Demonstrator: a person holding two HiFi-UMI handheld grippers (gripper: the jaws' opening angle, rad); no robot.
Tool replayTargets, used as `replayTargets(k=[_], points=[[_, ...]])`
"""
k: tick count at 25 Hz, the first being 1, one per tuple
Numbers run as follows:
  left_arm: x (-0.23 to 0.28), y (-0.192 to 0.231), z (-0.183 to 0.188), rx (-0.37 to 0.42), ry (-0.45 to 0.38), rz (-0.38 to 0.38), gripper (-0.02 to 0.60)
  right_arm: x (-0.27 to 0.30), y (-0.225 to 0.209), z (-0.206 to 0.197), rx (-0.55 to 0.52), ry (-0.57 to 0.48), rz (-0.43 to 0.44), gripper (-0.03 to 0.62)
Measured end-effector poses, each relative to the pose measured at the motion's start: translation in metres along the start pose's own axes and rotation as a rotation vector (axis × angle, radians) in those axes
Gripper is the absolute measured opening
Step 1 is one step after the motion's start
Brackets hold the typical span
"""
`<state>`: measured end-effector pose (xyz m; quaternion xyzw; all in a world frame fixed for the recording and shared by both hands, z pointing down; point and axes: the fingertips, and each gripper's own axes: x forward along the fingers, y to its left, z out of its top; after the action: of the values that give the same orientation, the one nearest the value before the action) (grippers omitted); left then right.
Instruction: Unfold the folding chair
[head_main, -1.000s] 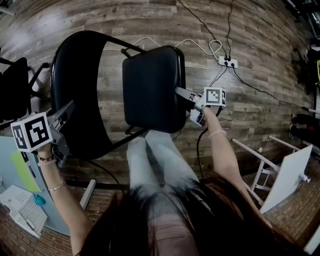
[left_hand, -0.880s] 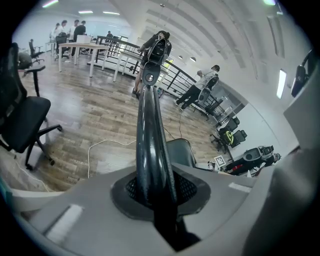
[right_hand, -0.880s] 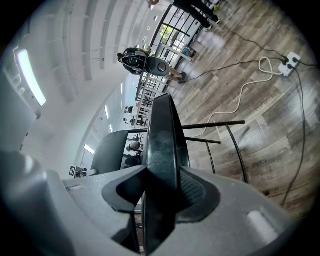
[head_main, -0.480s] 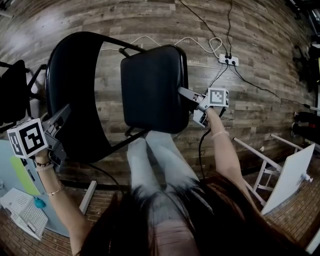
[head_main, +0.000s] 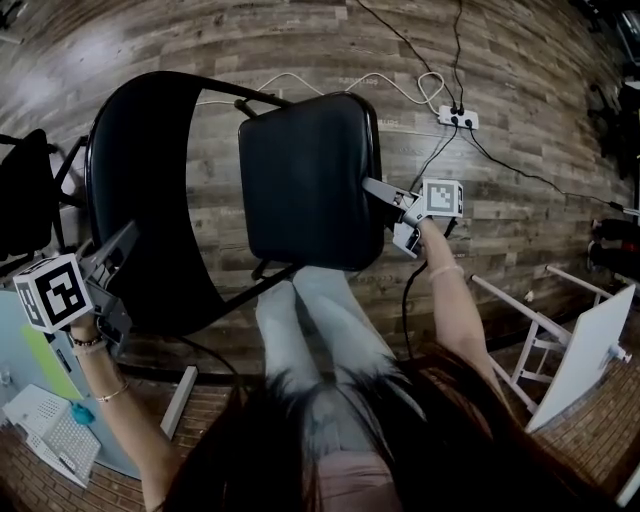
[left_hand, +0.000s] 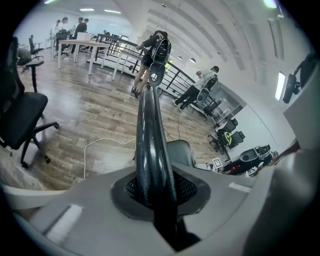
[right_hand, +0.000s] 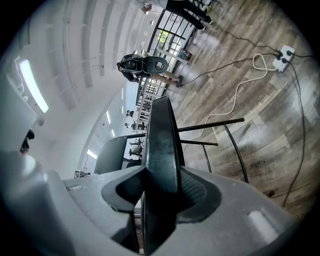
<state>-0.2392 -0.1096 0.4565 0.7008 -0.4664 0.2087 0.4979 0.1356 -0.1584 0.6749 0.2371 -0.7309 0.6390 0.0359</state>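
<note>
Seemingly midway through opening, the folding chair (head_main: 170, 270) stands on the wood floor (head_main: 520, 90) at 12 o'clock from the person's legs (head_main: 300, 320), held at two points. The left gripper (head_main: 126, 238) (left_hand: 157, 192), down at 8 o'clock in the head view, has its jaws pinched on the rim of the curved black backrest (head_main: 140, 150) (left_hand: 150, 125), which rises straight ahead between them in the left gripper view. The right gripper (head_main: 374, 188) (right_hand: 160, 192), at 3 o'clock, has its jaws clamped on the right edge of the padded seat (head_main: 305, 180) (right_hand: 162, 135), standing rather wide to take its thickness. From that claw the seat lies toward 9 o'clock, its long axis running 12 to 6, with a gap of bare floor between seat and backrest. The right hand is the one on the seat (the part that probably has to swing down), while the left appears to brace the back. A white cable (head_main: 400, 92) and power strip (head_main: 458, 121) lie at 1 o'clock.
</note>
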Motion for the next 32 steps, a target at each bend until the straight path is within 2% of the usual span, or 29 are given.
replayTargets(k=[14, 24, 32], points=[[0.011, -0.002, -0.004, -0.022, 0.013, -0.038, 0.051, -0.008, -0.014, 0.002, 0.083, -0.03, 0.025, 0.179], [0.011, 0.009, -0.008, -0.015, 0.012, -0.038, 0.051, -0.016, -0.029, 0.001, 0.076, -0.044, 0.019, 0.184], [0.016, 0.013, -0.013, -0.037, 0.011, -0.073, 0.051, -0.019, -0.039, 0.002, 0.071, -0.057, 0.026, 0.186]])
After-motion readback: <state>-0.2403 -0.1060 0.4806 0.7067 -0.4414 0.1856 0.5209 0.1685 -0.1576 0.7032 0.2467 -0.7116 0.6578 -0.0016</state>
